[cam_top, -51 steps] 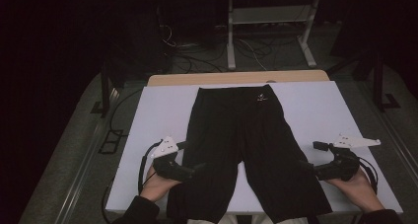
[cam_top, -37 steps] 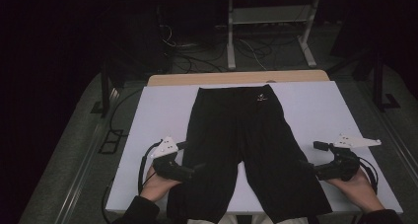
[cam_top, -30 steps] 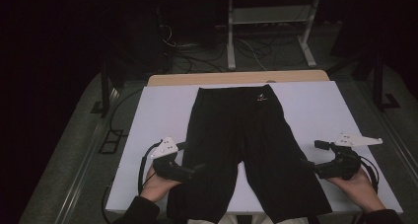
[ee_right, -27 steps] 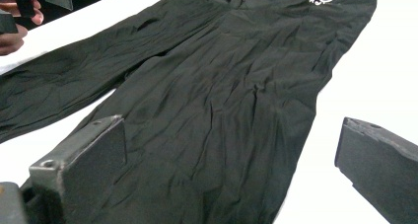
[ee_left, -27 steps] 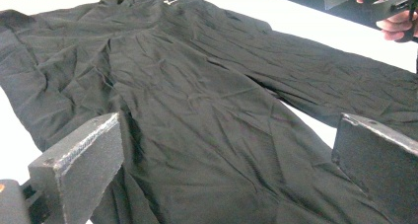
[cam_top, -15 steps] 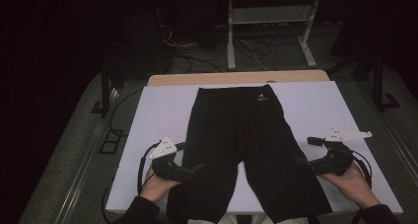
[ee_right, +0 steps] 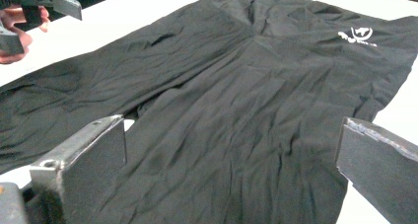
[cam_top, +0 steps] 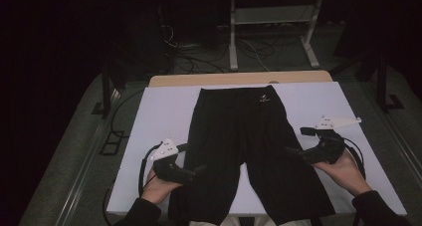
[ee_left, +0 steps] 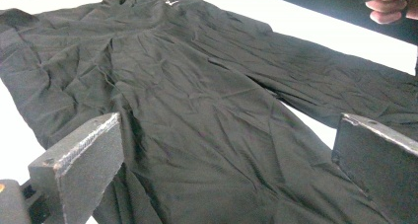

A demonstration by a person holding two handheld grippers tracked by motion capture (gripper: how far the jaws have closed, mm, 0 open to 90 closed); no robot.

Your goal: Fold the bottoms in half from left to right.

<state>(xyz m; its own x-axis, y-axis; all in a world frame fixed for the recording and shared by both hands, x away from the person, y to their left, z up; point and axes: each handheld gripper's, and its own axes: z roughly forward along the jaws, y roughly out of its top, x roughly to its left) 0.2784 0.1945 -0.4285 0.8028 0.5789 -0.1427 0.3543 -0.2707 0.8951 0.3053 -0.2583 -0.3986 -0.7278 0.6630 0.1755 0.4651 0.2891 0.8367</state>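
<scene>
Black shorts point(cam_top: 249, 151) flat on white table point(cam_top: 164, 111). L gripper point(cam_top: 198, 172) and R gripper point(cam_top: 293, 153) at outer leg edges, jaws wide, empty. Pre-grasp; next: pinch the leg fabric.

- Black shorts point(cam_top: 249, 151) are lying flat and spread on the white table, waistband pointing toward 12 o'clock, legs fanning toward 5 and 7 o'clock
- Fabric is showing light wrinkles; a small white logo point(ee_right: 358, 36) is sitting near the waistband

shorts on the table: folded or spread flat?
Spread flat. The black shorts lie open in one layer on the white table, waistband at the far end, both legs apart toward the person; only light wrinkles, no fold.
</scene>
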